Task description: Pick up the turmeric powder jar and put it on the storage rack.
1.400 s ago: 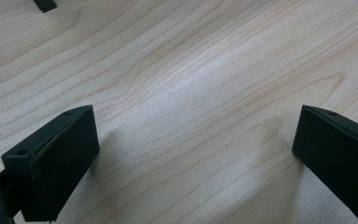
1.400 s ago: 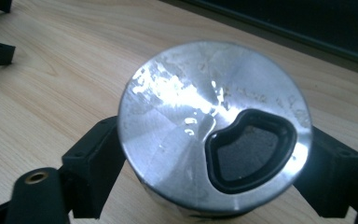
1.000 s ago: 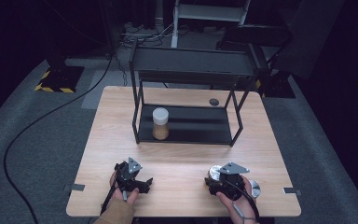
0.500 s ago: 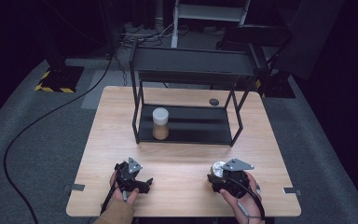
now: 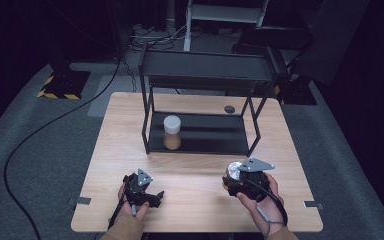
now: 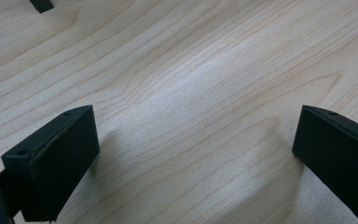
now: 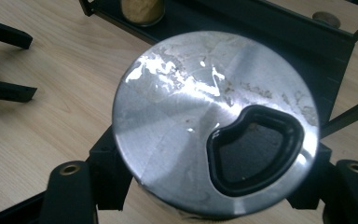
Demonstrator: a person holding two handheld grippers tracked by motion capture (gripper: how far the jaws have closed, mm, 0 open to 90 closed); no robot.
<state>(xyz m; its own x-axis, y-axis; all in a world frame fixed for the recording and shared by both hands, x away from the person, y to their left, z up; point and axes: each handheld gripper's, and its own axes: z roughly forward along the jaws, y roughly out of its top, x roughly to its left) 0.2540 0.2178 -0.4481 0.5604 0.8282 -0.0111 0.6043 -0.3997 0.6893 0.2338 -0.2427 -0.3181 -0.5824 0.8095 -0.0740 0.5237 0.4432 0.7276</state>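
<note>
My right gripper (image 5: 236, 181) is shut on a round tin (image 5: 232, 172) with a scuffed silver lid, held just above the table's front right. In the right gripper view the tin (image 7: 191, 107) sits between the two black jaws, and a black-rimmed opening shows in its lid. My left gripper (image 5: 156, 198) rests low at the front left with its jaws wide apart. Bare wood (image 6: 191, 70) lies between them in the left gripper view, where the left gripper (image 6: 191, 154) holds nothing.
A black two-level metal rack (image 5: 205, 65) stands mid-table. On its lower shelf sits a white-capped jar (image 5: 172, 132) of brown powder. A small dark disc (image 5: 228, 108) lies on the wooden table (image 5: 190, 175) behind the rack.
My right gripper has risen off the table with the tin in it. The left gripper has stayed where it was.
</note>
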